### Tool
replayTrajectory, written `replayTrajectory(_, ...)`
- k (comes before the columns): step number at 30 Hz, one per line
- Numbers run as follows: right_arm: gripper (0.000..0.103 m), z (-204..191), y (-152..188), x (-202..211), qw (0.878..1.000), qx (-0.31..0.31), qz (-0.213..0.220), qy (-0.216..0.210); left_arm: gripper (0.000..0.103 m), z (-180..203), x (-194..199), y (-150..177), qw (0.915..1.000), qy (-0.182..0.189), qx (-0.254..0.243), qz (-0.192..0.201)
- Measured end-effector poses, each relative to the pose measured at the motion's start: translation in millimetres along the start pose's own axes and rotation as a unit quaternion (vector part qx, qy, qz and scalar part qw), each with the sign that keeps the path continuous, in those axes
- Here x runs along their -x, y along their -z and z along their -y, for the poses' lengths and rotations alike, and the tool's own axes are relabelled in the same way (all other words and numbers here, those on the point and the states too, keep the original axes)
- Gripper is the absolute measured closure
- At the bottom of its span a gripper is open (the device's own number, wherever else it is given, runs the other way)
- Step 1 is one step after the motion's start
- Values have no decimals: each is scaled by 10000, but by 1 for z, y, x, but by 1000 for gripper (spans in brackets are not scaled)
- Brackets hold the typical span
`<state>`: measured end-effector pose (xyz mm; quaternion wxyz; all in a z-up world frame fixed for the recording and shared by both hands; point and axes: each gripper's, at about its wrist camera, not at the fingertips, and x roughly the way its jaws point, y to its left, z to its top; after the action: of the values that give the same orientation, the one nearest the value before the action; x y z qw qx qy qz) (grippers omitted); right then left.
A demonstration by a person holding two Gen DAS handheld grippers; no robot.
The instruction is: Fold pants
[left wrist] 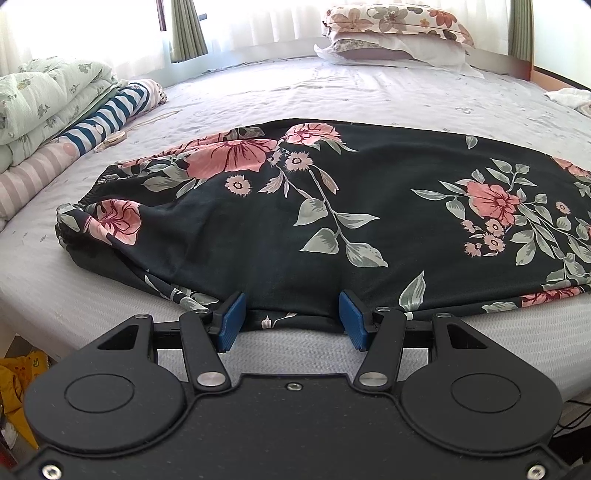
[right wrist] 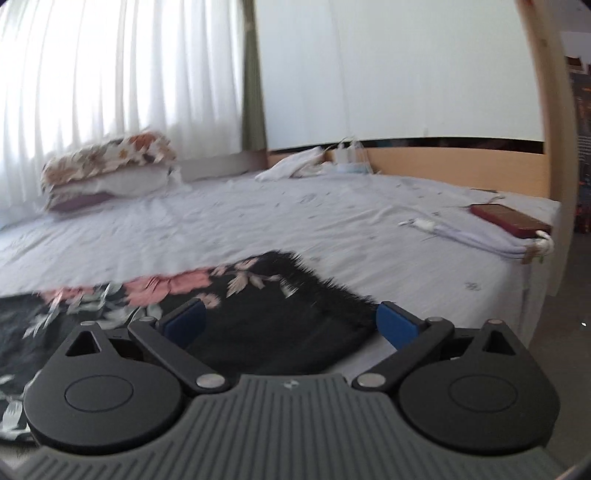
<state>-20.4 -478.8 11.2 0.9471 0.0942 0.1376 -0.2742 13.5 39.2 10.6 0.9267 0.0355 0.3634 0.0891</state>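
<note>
Black pants with pink flowers and grey-green leaves (left wrist: 295,214) lie flat across the bed, elastic waistband at the left. My left gripper (left wrist: 291,317) is open at the pants' near edge by the mattress edge, and cloth lies between its blue pads (left wrist: 232,317). In the right wrist view the leg end of the pants (right wrist: 280,314) lies on the sheet, blurred by motion. My right gripper (right wrist: 291,325) is open wide just above and around that leg end, holding nothing.
The bed has a pale lilac sheet (left wrist: 332,92). Folded quilts and a striped blanket (left wrist: 55,110) lie at the left. Stacked floral pillows (left wrist: 395,33) sit at the far side. A dark red phone (right wrist: 509,219) and white cable (right wrist: 461,236) lie near the bed's right corner.
</note>
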Motion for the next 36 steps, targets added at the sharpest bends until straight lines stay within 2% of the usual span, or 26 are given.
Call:
replayTrajectory(2, 0, 12, -5, -1, 9996, -242, -83, 104, 48, 2, 0, 1, 10000, -50, 10, 13)
replayTrajectory(5, 0, 22, -6, -13, 9969, -554, -553, 81, 48, 2, 1, 1, 9999, -83, 62, 6)
replayTrajectory(7, 0, 21, -7, -15, 9967, -505, -639, 34, 48, 1, 1, -1, 9999, -63, 102, -29)
replayTrajectory(9, 0, 21, -9, -17, 9949, -596, -760, -300, 48, -1, 1, -2, 9999, -36, 133, -57)
replayTrajectory(12, 0, 16, -8, -19, 9862, -739, -1075, -1022, 48, -1, 1, -2, 9999, -34, 149, -66)
replayTrajectory(15, 0, 11, -8, -24, 9778, -937, -1282, -1366, 48, -2, 1, -2, 9999, -32, 154, -65)
replayTrajectory(21, 0, 23, -11, -42, 9664, -1588, -1348, -1503, 48, -2, 1, -2, 9999, -24, 147, -64)
replayTrajectory(26, 1, 10, -16, -65, 9749, -1096, -1429, -1308, 48, -5, 1, -3, 9997, 35, 229, -69)
replayTrajectory(29, 2, 9, -20, -76, 9754, -1070, -1448, -1269, 48, -7, 1, -1, 9996, 96, 259, -27)
replayTrajectory(31, 21, 11, -22, -76, 9757, -1207, -1416, -1156, 48, -7, 1, -1, 9996, 110, 273, -7)
replayTrajectory(33, 83, 17, -22, -76, 9717, -1494, -1509, -1033, 48, -7, 1, -1, 9995, 112, 282, -4)
replayTrajectory(34, 94, 22, -21, -79, 9683, -1651, -1591, -991, 48, -8, 1, 0, 9995, 117, 286, 3)
replayTrajectory(36, 97, 25, -19, -80, 9613, -1892, -1639, -1155, 48, -7, 1, 0, 9995, 123, 283, 15)
